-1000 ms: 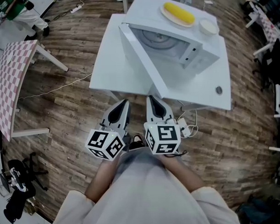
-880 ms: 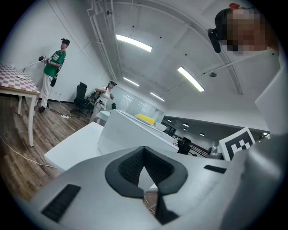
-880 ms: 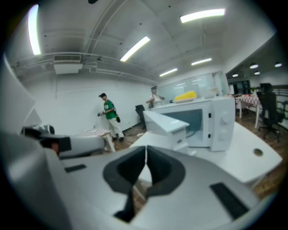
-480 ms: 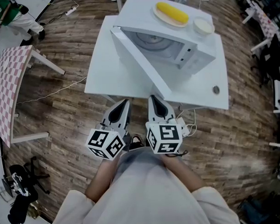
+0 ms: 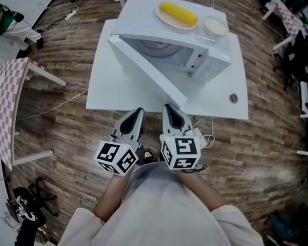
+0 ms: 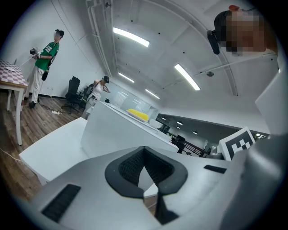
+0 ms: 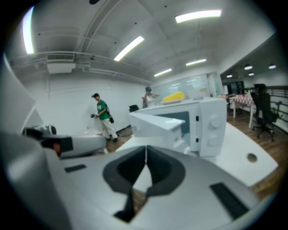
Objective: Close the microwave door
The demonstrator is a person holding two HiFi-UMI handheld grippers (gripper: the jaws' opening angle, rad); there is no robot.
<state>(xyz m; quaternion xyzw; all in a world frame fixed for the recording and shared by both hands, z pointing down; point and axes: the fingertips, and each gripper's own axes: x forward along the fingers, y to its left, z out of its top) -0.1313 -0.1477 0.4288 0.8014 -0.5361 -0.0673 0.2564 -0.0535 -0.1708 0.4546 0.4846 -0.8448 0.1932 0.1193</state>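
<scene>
White all over, the microwave (image 5: 205, 60) sits on the table (image 5: 104, 84) with its door (image 5: 144, 70) swung wide toward you, its free edge close to the table's front edge. Your left gripper (image 5: 138, 112) and right gripper (image 5: 166, 108) both hang just short of the table, jaws pressed together with nothing between them, touching neither door nor table. A hard shove from those closed tips could, by my reckoning, slam the door and jolt the oven, so the plate (image 5: 190, 26) of yellow food (image 5: 178, 13) and the small bowl (image 5: 214, 27) on top might slide. Push too near the hinge and the whole box may skid instead of shutting.
</scene>
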